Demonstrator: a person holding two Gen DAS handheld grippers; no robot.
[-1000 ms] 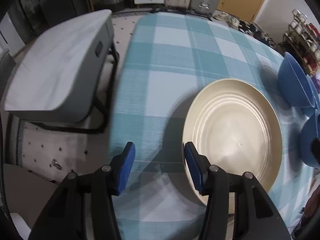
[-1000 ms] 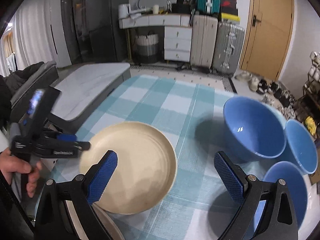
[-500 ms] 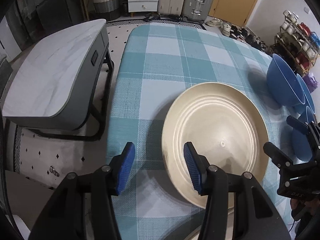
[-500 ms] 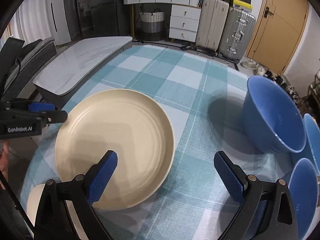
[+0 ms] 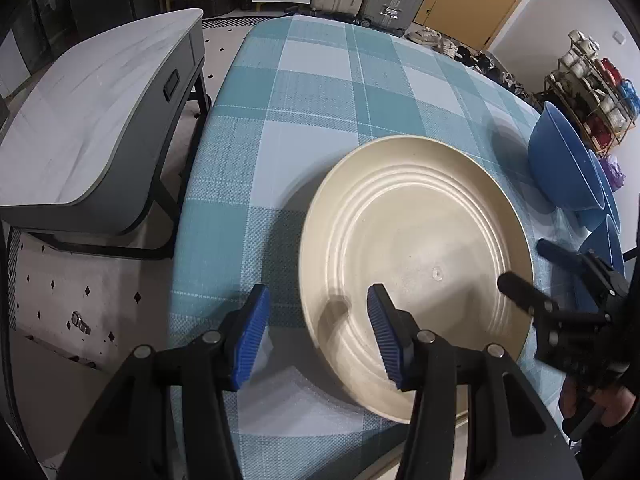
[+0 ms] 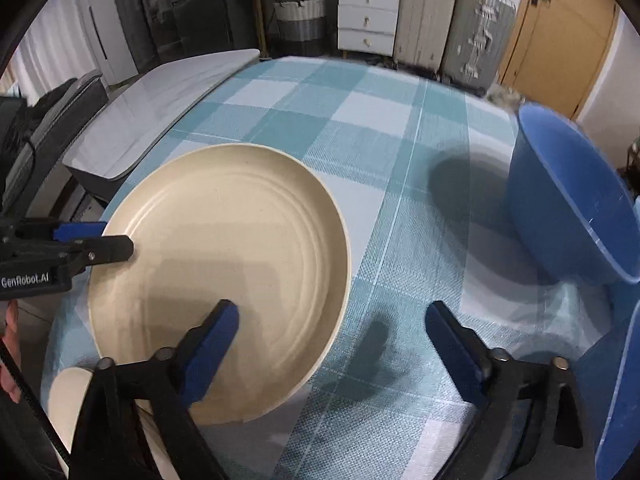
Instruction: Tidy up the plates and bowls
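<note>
A large cream plate (image 5: 416,248) (image 6: 224,264) lies on the blue checked tablecloth (image 5: 320,92) near the table's front edge. My left gripper (image 5: 316,332) is open, its jaws straddling the plate's near left rim; it also shows in the right wrist view (image 6: 92,240). My right gripper (image 6: 332,344) is open wide over the plate's right rim and the cloth; it also shows in the left wrist view (image 5: 532,272). Blue bowls (image 6: 568,204) (image 5: 568,164) stand at the right. A second cream plate (image 6: 68,396) peeks out at the lower left.
A grey marble-topped side table (image 5: 84,120) stands left of the table, across a narrow floor gap. Suitcases (image 6: 452,20) and a white drawer unit (image 6: 368,16) stand beyond the far edge. A rack of cups (image 5: 592,76) is at the far right.
Both grippers have dropped lower and closer to the cream plate. The left gripper's right jaw is now over the plate's inside. The right gripper's left jaw now reaches over the plate.
</note>
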